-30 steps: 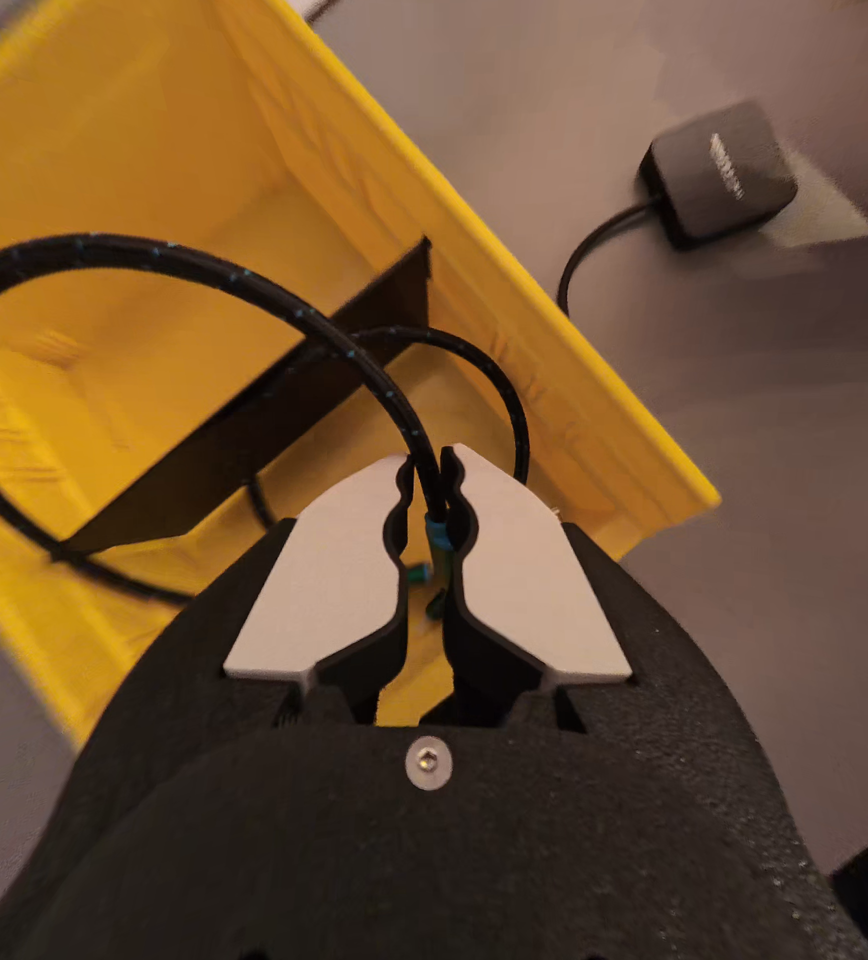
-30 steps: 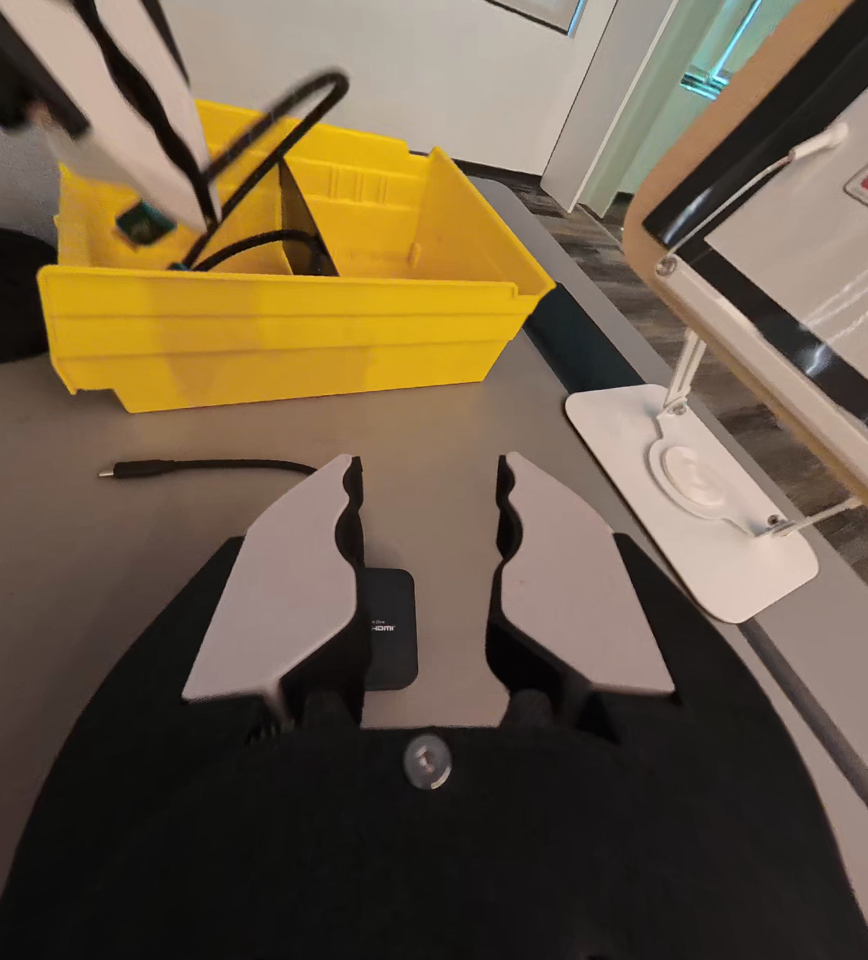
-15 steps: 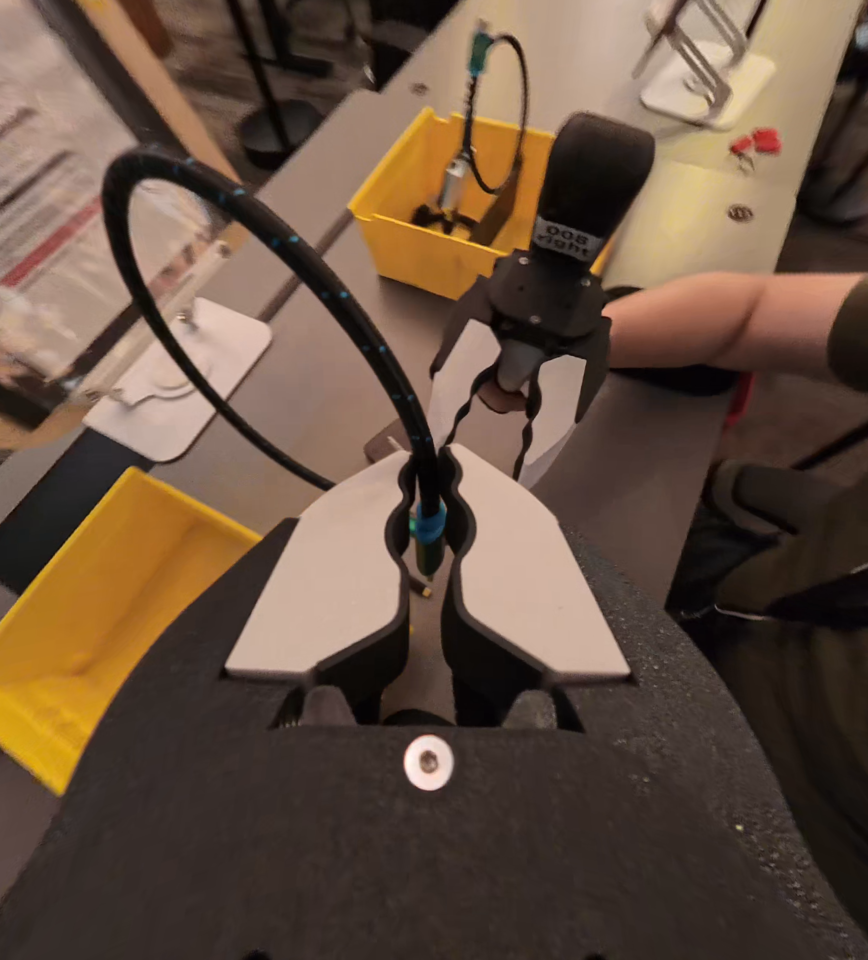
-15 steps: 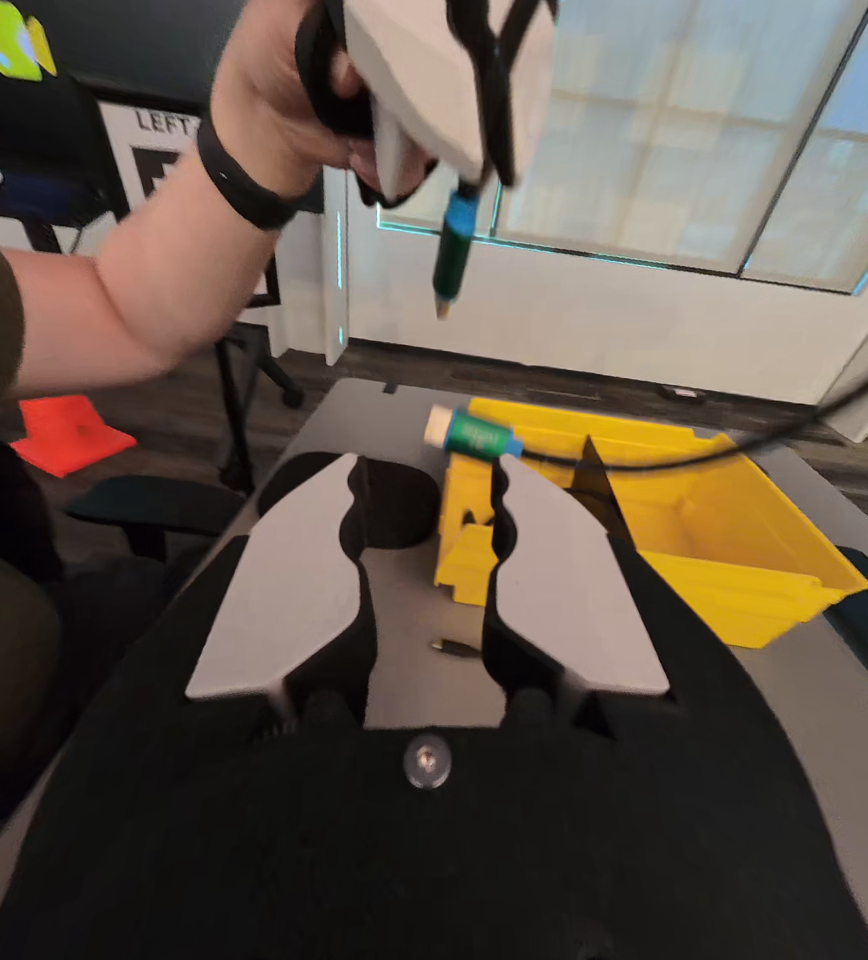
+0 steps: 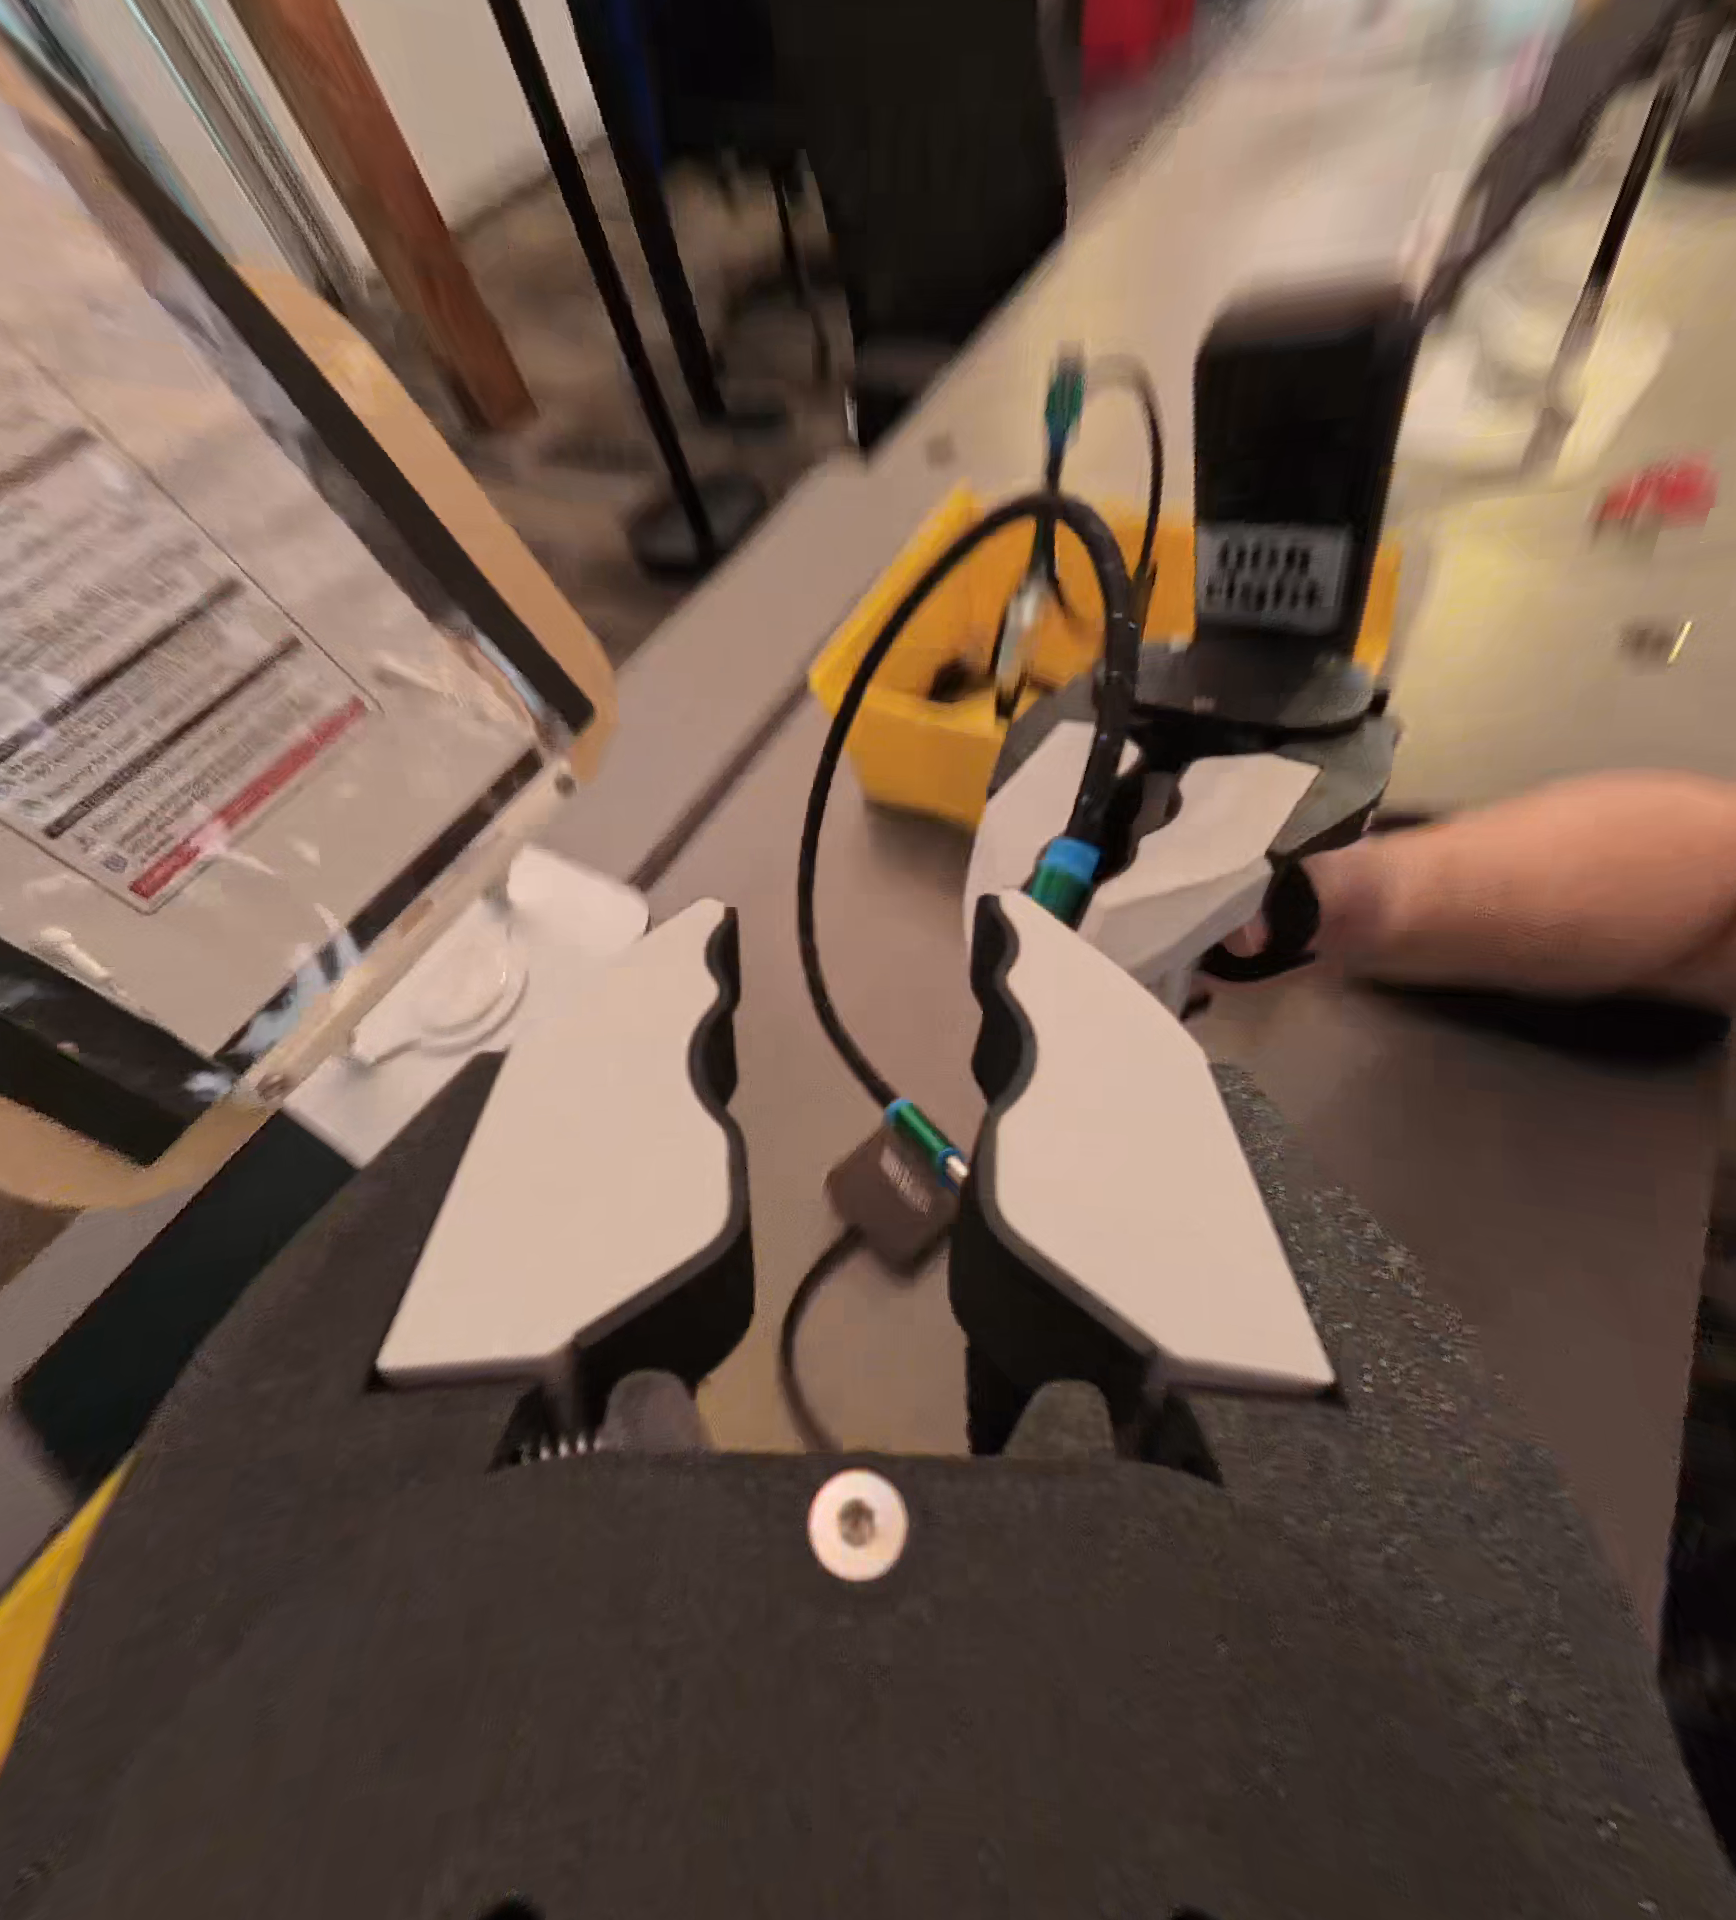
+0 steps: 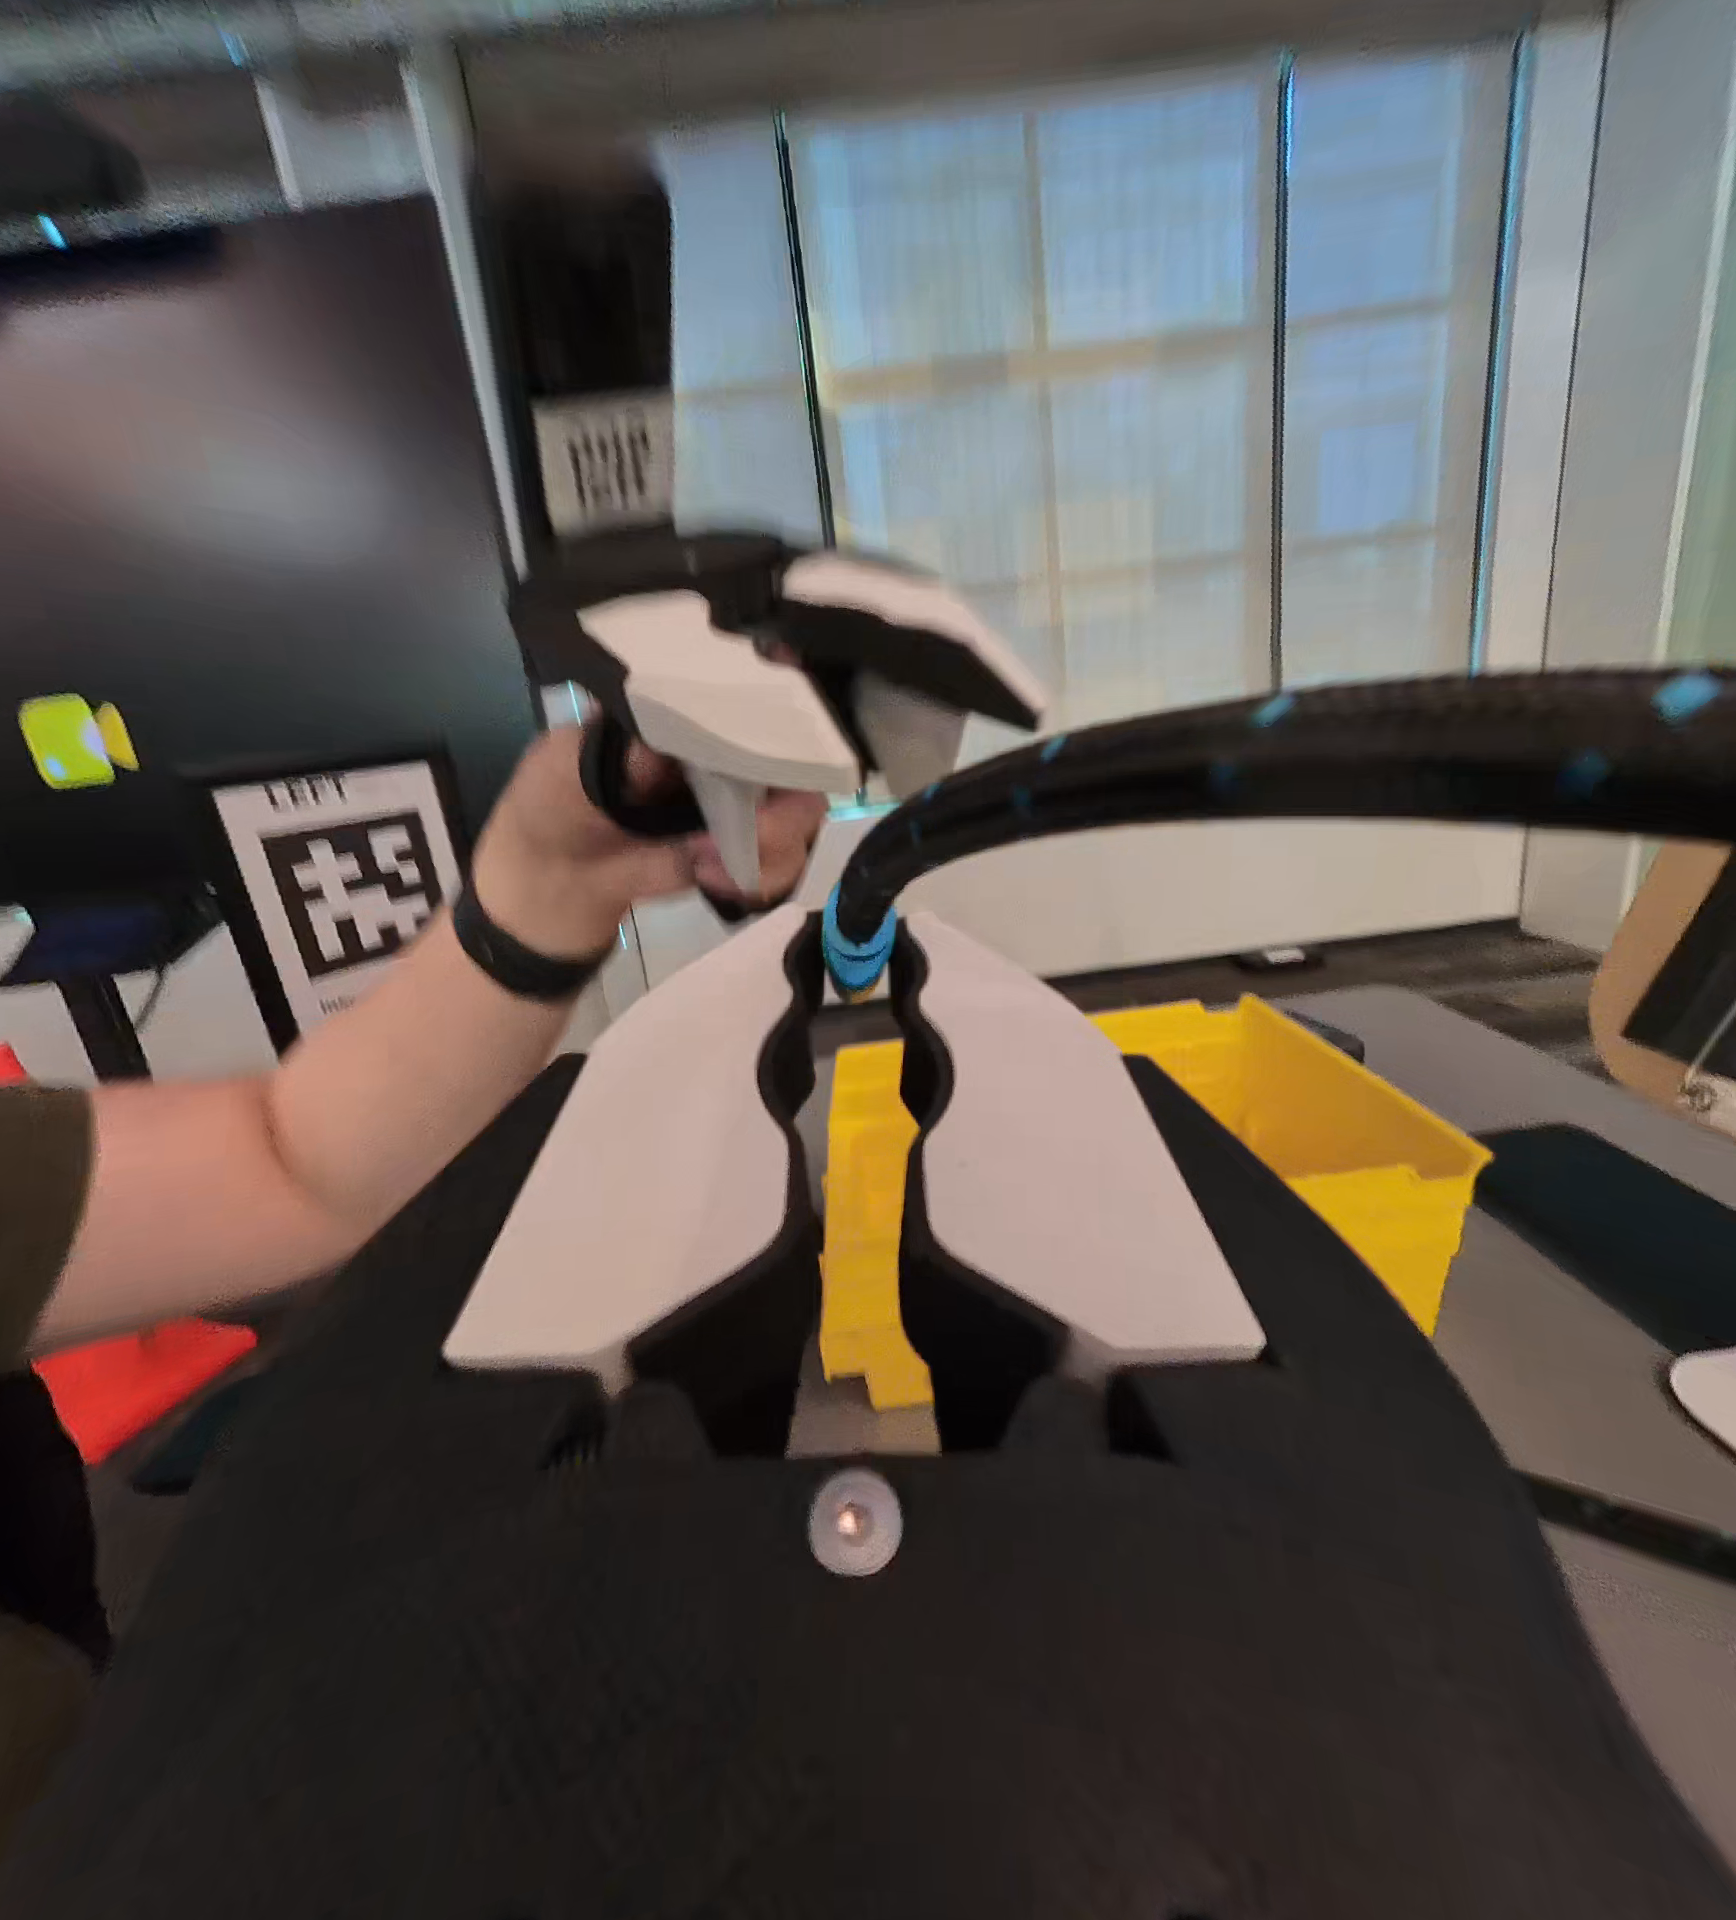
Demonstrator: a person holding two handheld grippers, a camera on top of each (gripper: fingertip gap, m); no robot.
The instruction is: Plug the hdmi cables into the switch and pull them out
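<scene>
A black braided HDMI cable (image 5: 822,790) arches over the grey table (image 5: 1415,1143). My right gripper (image 6: 853,930) is shut on the blue collar of one plug (image 6: 851,956), and the cable (image 6: 1363,748) runs off to the right. That gripper also shows in the left wrist view (image 5: 1124,842). The cable's other green plug (image 5: 921,1138) hangs at the small black switch (image 5: 885,1205); I cannot tell whether they touch. My left gripper (image 5: 856,925) is open and empty, its fingers either side of the cable and the switch. It also shows in the right wrist view (image 6: 937,743).
A yellow bin (image 5: 905,727) with more cables stands farther along the table. Another yellow bin (image 6: 1342,1122) sits past the right gripper. A framed sign (image 5: 168,675) on a white base (image 5: 552,914) stands at the left. A person's forearm (image 5: 1570,883) lies along the right. Only a small space, under 4 cm, lies between the two pairs of fingers. The right tips stand about 25 cm off the small black switch (image 5: 885,1205).
My left gripper has opened and let go of the cable. My right gripper has shut on the cable's other plug end. The freed plug has dropped to the switch.
</scene>
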